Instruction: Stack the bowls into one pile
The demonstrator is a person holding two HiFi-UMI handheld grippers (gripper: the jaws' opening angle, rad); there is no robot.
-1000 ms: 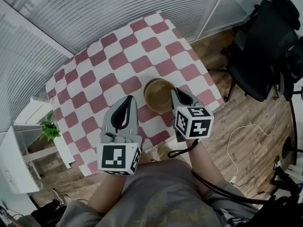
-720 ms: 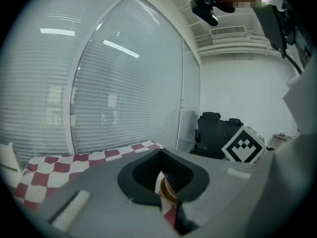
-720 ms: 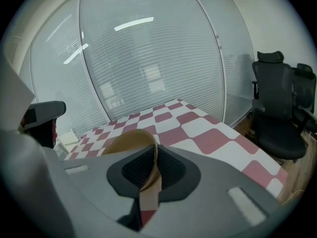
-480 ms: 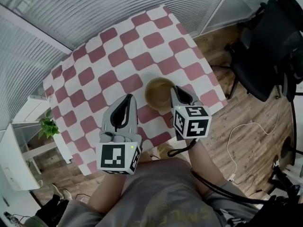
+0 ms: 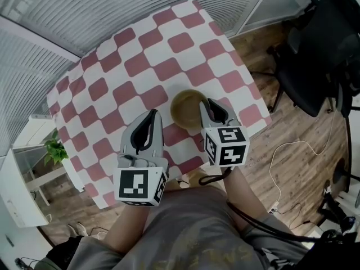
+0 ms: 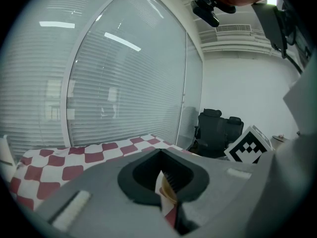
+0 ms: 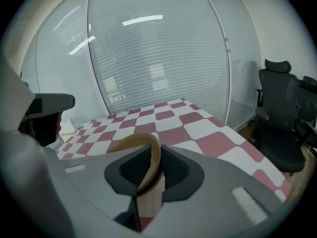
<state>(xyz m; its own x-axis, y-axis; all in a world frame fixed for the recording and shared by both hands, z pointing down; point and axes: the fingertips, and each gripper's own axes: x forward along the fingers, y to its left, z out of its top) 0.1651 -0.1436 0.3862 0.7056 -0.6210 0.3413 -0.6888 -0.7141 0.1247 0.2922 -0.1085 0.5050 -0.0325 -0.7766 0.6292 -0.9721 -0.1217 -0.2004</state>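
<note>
Clamping bowl [image 5: 187,107] rim, right tongs [image 5: 206,106]; left tongs [image 5: 151,117] closed.

left tool [image 6: 166,182], jaws together, above the red-checked tablecloth [image 6: 74,162].

A round tan-brown bowl [image 5: 187,109] stands mouth up at the near right part of the red-and-white checked tablecloth [image 5: 140,66]. The bowl's near rim is pinched between the jaws of the right gripper [image 7: 158,172]. It may be several bowls nested; the views leave that unclear.
</note>
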